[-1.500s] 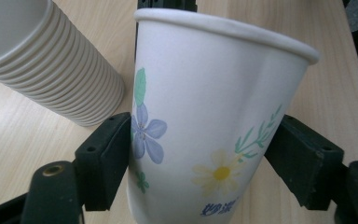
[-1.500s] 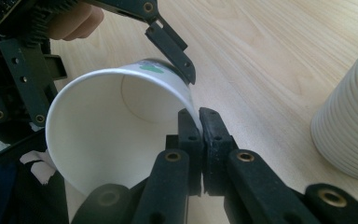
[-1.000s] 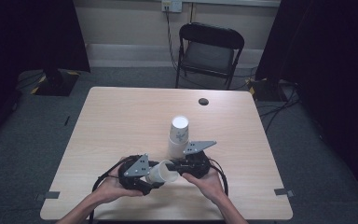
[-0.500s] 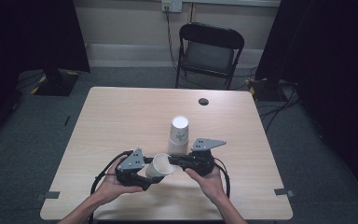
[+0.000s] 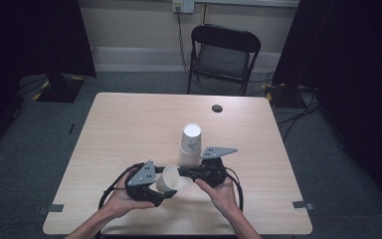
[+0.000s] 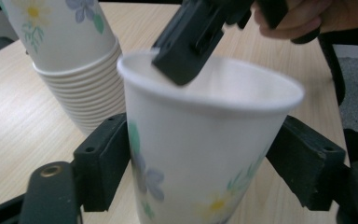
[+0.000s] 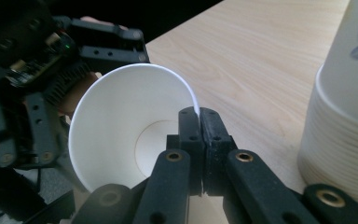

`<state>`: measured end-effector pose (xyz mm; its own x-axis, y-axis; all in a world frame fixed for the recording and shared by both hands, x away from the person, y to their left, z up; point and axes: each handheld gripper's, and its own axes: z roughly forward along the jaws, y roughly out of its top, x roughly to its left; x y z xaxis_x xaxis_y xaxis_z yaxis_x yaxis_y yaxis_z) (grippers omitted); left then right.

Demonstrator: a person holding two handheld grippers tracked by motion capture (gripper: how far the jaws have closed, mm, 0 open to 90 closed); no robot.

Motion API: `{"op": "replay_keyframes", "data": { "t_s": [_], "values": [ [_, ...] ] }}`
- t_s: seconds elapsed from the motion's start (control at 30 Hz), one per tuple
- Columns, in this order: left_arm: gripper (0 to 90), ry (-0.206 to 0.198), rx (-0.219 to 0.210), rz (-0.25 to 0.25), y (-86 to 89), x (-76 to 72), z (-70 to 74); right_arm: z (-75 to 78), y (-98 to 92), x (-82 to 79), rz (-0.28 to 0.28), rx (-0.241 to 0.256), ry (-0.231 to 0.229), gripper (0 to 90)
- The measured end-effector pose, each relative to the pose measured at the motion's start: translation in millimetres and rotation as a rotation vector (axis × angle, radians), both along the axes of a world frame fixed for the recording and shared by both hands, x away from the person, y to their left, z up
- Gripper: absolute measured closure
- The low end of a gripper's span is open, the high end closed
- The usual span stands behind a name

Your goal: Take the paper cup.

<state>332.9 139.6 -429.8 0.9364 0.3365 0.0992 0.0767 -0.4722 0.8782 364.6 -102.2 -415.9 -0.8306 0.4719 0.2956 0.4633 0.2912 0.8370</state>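
Tilted since, cup (image 5: pixel 171 179) sits between both tongs.

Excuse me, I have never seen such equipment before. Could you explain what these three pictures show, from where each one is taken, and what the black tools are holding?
A person sits at a wooden table and holds a black two-jaw tool in each hand. The high view looks down from above. The two other views come from small cameras that ride on the tools.

On the table stands a stack of flowered paper cups, upside down, and a small dark round thing lies near the far edge.

The left hand-held gripper clasps a single paper cup around its body, one jaw on each side. The right hand-held gripper pinches that cup's rim, its jaws shut together over the edge. So both tools hold the same cup.
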Motion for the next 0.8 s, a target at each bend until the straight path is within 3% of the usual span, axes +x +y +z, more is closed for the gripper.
{"op": "replay_keyframes", "data": {
  "t_s": [0.17,0.53,0.8],
  "values": [
    [20.7,-0.028,-0.011,-0.010,-1.6,-3.6,1.9,0.1,4.9,-1.3,0.016,-0.018,0.017,89.3],
    [20.0,-0.089,0.045,-0.019,-6.5,-7.7,-1.2,-1.4,9.5,-1.5,0.024,-0.037,0.071,89.4],
    [25.1,-0.080,0.045,-0.002,-4.4,-6.5,-2.4,-1.3,11.6,-1.0,0.023,-0.045,0.071,89.4]
  ]
}}
